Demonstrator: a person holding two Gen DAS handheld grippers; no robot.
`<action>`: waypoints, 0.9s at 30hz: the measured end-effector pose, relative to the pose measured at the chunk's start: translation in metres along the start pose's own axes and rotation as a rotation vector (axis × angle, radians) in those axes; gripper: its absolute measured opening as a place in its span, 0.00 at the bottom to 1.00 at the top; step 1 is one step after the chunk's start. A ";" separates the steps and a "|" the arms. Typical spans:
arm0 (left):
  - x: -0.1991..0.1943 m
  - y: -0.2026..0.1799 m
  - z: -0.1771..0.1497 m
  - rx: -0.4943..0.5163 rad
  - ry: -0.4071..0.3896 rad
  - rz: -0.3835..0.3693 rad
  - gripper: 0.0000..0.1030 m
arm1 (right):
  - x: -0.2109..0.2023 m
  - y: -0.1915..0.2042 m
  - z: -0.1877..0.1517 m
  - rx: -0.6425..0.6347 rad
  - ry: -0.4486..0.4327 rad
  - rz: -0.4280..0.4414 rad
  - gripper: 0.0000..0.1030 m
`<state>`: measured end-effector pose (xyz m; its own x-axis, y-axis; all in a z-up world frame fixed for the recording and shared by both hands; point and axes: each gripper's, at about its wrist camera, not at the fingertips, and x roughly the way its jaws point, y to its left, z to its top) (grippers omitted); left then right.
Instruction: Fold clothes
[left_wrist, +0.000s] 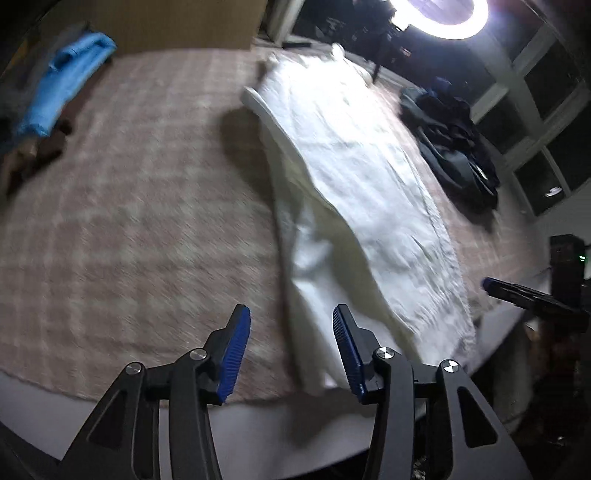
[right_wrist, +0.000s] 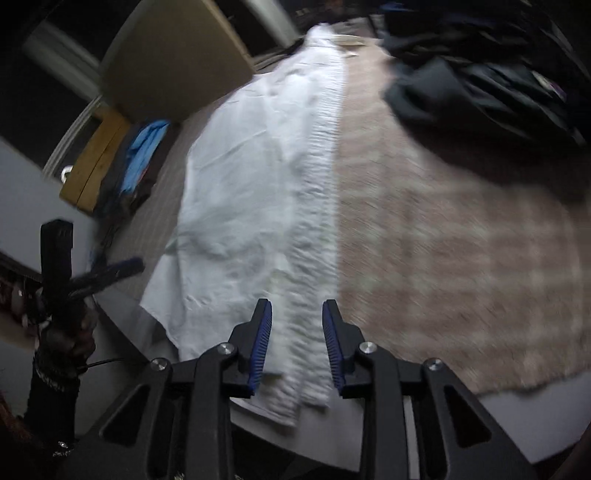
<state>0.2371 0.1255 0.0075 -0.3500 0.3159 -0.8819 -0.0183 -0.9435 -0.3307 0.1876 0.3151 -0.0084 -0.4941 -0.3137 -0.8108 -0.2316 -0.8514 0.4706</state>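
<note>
Two wrist views over a bed covered by a pink checked blanket (left_wrist: 129, 221). A long white garment (left_wrist: 354, 177) lies stretched lengthwise down the blanket, its far end toward the head of the bed and its near end reaching the blanket's front edge, where part of it hangs slightly over the pale mattress border (right_wrist: 480, 417). One long side of the garment carries a ribbed, crinkled band (right_wrist: 317, 192); the rest is smooth and lightly creased. In the left wrist view a fold of the cloth overlaps itself near the front.

The left gripper (left_wrist: 291, 350) is held above the front edge of the blanket, its blue-padded jaws spread apart with nothing between them; the garment's near corner lies just beside its right finger (left_wrist: 347, 350). The right gripper (right_wrist: 297, 343) hovers over the ribbed band at the garment's near end, its jaws parted to a narrower gap; the cloth is seen through the gap, and the pads do not press on it. Each gripper also appears at the margin of the other's view, the left one held by a gloved hand (right_wrist: 70, 339).

A folded blue garment (left_wrist: 66, 77) rests on darker clothes at one far side of the bed. A heap of dark clothes (left_wrist: 454, 140) occupies the opposite side. A ring light (left_wrist: 439, 14) glares beyond the bed. Both views are motion-blurred.
</note>
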 end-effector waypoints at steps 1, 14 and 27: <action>0.006 -0.004 -0.003 0.015 0.023 -0.005 0.43 | 0.003 -0.005 -0.002 0.012 0.010 -0.006 0.28; 0.039 -0.032 -0.008 0.103 0.146 -0.064 0.49 | 0.015 0.005 -0.019 -0.005 0.074 -0.020 0.32; 0.039 -0.028 -0.005 0.161 0.231 -0.216 0.10 | 0.015 0.009 -0.019 -0.035 0.106 0.020 0.05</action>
<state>0.2284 0.1648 -0.0195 -0.1014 0.5069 -0.8560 -0.2224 -0.8503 -0.4771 0.1937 0.2945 -0.0232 -0.4066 -0.3721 -0.8344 -0.1921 -0.8581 0.4762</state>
